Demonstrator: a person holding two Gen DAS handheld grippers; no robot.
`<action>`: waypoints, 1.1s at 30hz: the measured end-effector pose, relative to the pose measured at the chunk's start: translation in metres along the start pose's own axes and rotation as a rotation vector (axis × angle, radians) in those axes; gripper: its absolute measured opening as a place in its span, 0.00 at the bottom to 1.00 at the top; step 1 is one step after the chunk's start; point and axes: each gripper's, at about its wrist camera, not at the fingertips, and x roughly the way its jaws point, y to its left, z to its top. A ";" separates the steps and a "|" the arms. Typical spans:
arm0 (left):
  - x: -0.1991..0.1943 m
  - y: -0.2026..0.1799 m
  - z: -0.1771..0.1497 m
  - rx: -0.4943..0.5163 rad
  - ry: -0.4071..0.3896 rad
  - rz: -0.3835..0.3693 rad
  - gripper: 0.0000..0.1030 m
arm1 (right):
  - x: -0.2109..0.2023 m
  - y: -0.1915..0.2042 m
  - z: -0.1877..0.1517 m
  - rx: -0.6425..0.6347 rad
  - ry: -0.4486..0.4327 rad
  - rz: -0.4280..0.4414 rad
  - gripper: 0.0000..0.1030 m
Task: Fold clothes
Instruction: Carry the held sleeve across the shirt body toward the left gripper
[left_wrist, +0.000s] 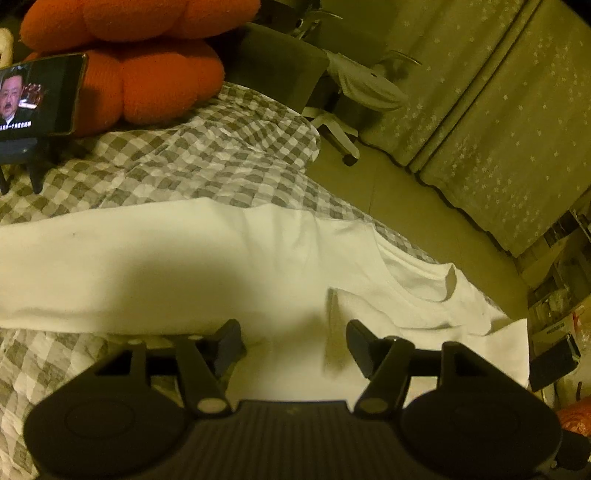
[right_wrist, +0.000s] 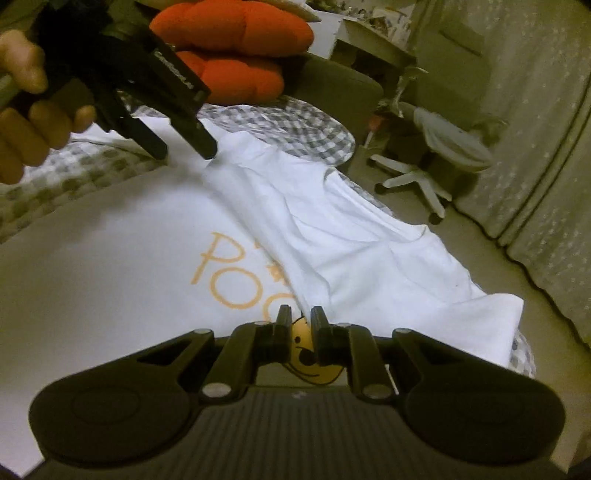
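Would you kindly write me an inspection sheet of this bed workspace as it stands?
Surface: bed with a grey-and-white checked cover, rumpled.
Job's things: white T-shirt spread on the cover, one side folded over the orange print; collar towards the bed's edge.
Clutter: orange cushion at the far end; phone on a stand, its screen playing.
Grippers: left gripper over the shirt, jaws apart, nothing between them; right gripper low over the print, a narrow gap between the jaws, no cloth pinched as far as I can see.
Cables: nothing seen.
Surroundings: swivel chair on the floor, star-patterned curtains beyond it.
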 end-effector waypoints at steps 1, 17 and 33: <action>0.000 0.001 0.000 -0.004 0.003 0.000 0.64 | -0.002 -0.001 0.001 0.004 -0.005 0.000 0.17; 0.013 -0.023 -0.005 0.094 0.007 -0.001 0.66 | 0.023 0.019 0.007 -0.112 -0.018 -0.143 0.13; 0.024 -0.047 -0.020 0.239 -0.003 0.023 0.37 | 0.022 0.015 0.004 -0.135 -0.024 -0.159 0.08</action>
